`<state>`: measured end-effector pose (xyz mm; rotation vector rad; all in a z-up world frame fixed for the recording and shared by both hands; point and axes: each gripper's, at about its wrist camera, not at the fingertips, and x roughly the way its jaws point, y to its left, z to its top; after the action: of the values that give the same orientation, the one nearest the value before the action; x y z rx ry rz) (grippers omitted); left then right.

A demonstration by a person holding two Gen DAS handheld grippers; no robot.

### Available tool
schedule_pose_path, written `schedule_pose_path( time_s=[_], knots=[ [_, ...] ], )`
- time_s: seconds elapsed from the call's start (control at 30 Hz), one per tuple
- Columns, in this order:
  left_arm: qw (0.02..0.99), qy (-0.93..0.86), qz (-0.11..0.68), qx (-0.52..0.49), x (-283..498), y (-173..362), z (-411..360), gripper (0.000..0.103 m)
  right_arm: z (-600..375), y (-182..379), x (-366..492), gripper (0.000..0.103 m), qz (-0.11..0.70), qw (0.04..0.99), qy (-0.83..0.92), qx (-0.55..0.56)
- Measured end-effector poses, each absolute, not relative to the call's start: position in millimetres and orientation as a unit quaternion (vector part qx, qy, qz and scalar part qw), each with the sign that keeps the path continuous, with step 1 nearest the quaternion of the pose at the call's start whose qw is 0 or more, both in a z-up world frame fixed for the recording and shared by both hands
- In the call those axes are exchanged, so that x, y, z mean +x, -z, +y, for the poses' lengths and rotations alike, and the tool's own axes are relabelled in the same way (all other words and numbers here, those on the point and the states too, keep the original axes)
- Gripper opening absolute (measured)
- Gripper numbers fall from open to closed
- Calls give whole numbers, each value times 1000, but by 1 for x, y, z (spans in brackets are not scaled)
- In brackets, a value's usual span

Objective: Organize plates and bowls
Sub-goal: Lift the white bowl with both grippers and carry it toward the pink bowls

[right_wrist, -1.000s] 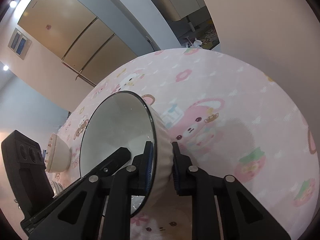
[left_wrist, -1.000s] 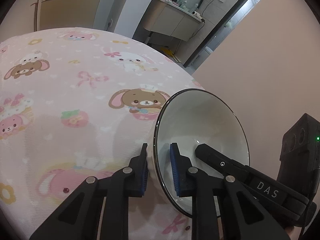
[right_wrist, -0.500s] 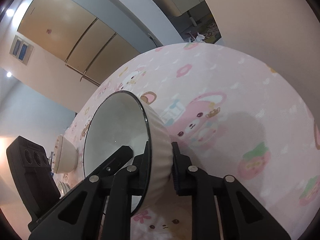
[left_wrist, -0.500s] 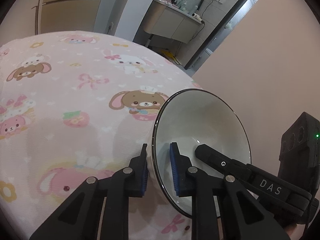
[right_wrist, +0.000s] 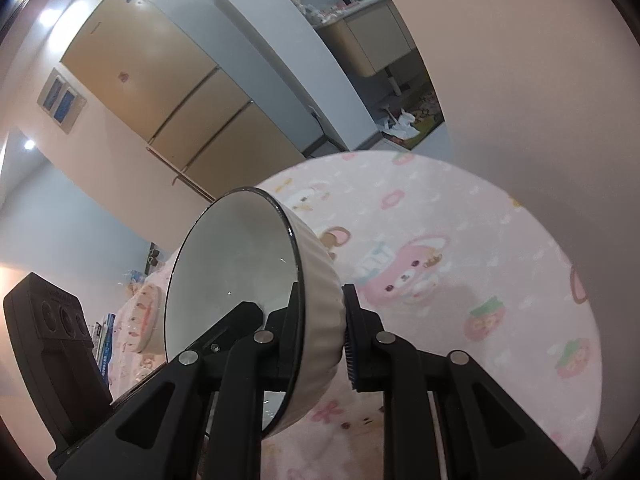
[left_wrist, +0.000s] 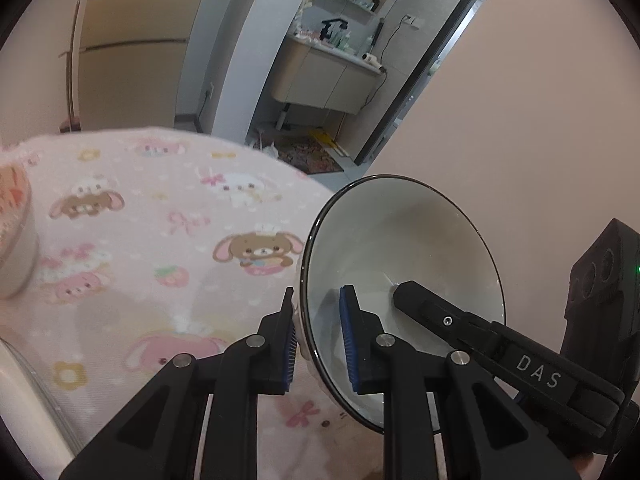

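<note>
A white ribbed bowl (left_wrist: 400,264) with a dark rim is held tilted on its side above the worktop (left_wrist: 160,240), which is covered by a pink cartoon-print cloth. Its rim is pinched from opposite sides by the left tool (left_wrist: 318,340) and the right tool (right_wrist: 322,332), each clamped narrowly across the wall. A second patterned bowl (right_wrist: 142,316) is seen beyond, to the left.
</note>
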<state>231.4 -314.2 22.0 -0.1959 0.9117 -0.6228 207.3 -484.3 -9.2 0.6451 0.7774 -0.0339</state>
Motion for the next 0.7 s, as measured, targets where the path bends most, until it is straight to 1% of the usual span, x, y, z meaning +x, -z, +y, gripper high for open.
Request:
schedule_pose_path(
  time_s=[0.07, 0.3, 0.47, 0.7],
  knots=[
    [851, 289, 431, -81, 227, -37, -307, 22, -475, -5, 206, 17, 369, 879, 12, 301],
    [870, 273, 395, -108, 214, -87, -250, 21, -427, -53, 206, 17, 347, 898, -11, 270],
    [886, 244, 381, -99, 213, -111, -211, 21, -393, -74, 216, 17, 349, 898, -45, 264],
    [903, 205, 355, -128, 226, -131, -136, 21, -325, -97, 242, 17, 347, 905, -97, 226]
  ],
)
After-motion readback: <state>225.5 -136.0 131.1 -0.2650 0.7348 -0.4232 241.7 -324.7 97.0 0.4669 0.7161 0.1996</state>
